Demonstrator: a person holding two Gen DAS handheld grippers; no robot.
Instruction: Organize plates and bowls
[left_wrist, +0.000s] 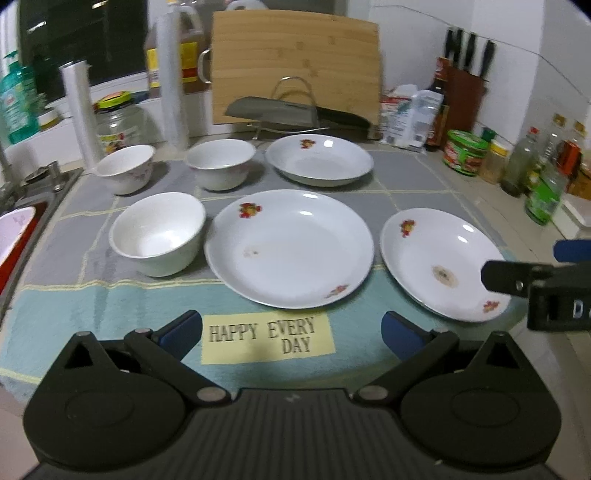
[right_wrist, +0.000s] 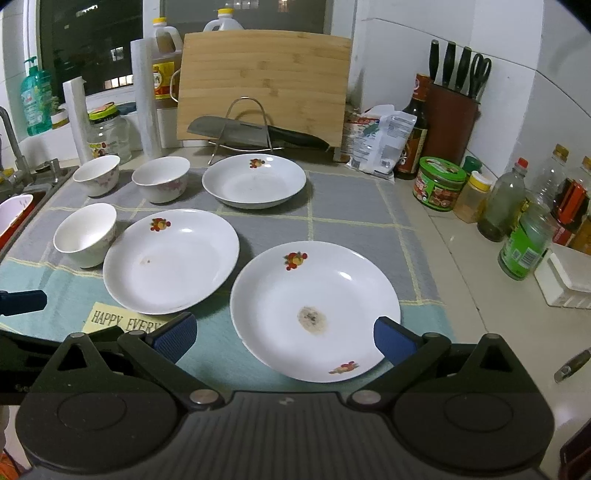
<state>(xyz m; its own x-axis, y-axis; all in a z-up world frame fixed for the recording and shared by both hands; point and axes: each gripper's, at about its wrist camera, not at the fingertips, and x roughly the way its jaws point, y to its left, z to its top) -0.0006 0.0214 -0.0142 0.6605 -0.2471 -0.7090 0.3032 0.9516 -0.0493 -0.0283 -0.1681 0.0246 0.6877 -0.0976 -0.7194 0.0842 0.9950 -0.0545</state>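
Item: stained plate (right_wrist: 314, 310), lower centre of the right wrist frame, flat on the mat (right_wrist: 351, 206). Round, no long axis; near rim directly ahead of the right gripper (right_wrist: 284, 338), whose jaws stand wide apart, holding nothing, straddling that rim.

Left gripper (left_wrist: 291, 332): jaws wide apart, empty, over the mat's lettering; middle plate (left_wrist: 290, 247) just ahead.

Judgement: right hand nearer the stained plate.

Also: three bowls, upper left; nearest bowl (right_wrist: 85, 233).

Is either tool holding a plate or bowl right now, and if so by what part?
Nothing is held. The left tool and the right tool both stand open and empty, the right one above the stained plate.
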